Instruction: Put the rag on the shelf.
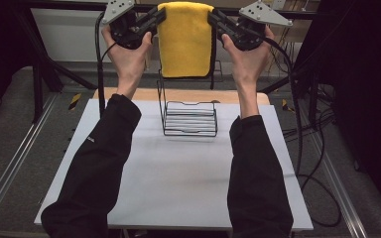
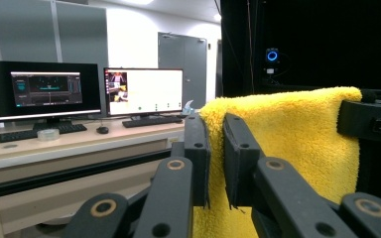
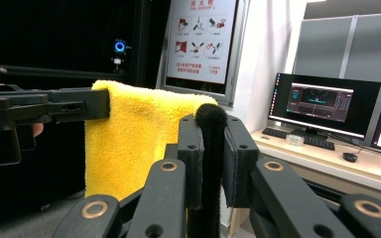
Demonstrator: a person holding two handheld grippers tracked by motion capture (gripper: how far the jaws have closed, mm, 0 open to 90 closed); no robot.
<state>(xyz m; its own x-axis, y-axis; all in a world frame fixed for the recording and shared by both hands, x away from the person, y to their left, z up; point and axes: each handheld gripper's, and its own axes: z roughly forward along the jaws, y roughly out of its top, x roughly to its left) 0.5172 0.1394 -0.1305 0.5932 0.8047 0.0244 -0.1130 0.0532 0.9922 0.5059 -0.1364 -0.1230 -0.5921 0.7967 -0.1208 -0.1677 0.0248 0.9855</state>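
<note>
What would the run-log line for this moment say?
left hand-held gripper: shut on yellow towel | right hand-held gripper: shut on towel | wire rack: beneath

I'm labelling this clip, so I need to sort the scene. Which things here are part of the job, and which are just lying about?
In use:
- yellow towel, held up by both top corners
- left gripper
- right gripper
- black wire rack, probably, standing on the table below the towel

Lying about:
- monitors and keyboards on the desk
- roll of tape
- wall poster
</note>
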